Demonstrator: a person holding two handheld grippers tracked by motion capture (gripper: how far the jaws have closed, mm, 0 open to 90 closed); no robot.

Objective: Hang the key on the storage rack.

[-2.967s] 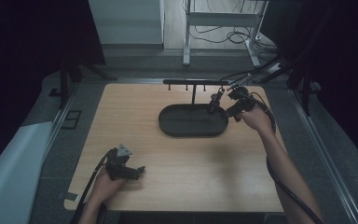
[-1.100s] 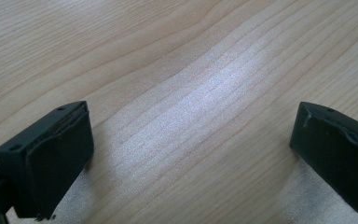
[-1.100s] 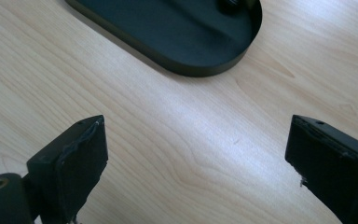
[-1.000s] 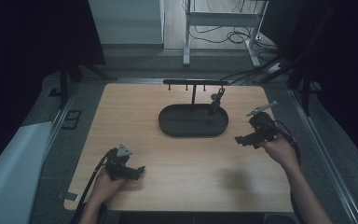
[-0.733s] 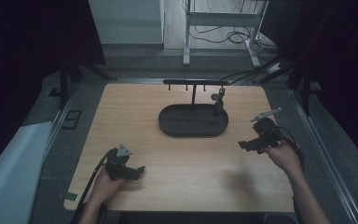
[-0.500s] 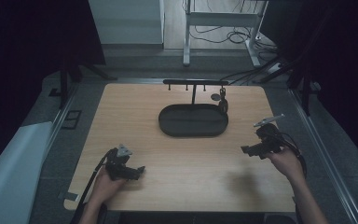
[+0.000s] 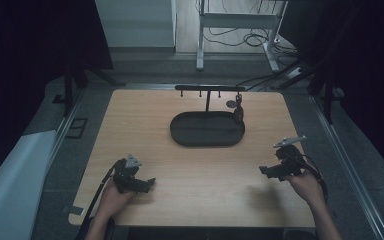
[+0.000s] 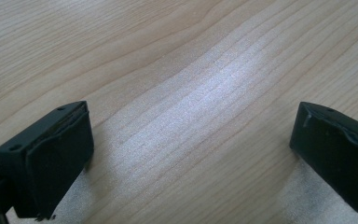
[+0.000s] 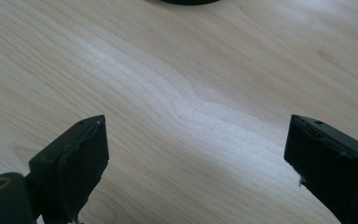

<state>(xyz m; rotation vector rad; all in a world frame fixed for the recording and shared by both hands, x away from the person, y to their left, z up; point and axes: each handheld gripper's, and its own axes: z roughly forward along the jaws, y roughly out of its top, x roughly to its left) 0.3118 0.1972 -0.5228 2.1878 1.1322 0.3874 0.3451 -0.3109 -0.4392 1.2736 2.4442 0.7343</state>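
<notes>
Two grippers sit low over the wooden tabletop point(image 7: 195, 165), both with jaws spread wide and nothing between them: the left gripper point(image 7: 150, 183) at the near left corner, the right gripper point(image 7: 263, 170) at the near right, each showing only bare wood between its black jaws in its own gripper view. The things nearest the work are the dark oval tray point(image 7: 207, 129) and the small hanger stand point(image 7: 209, 89) rising from its far rim, with a little dangling piece point(image 7: 238, 106) hung at the stand's right end, just above the tray's right edge. That piece lies forward and to the left of the right gripper, well apart from it, and farther still from the left gripper, so the right hand looks the nearer one for any reach. The tray's long axis runs left to right across the tabletop, parallel to the stand's bar.
</notes>
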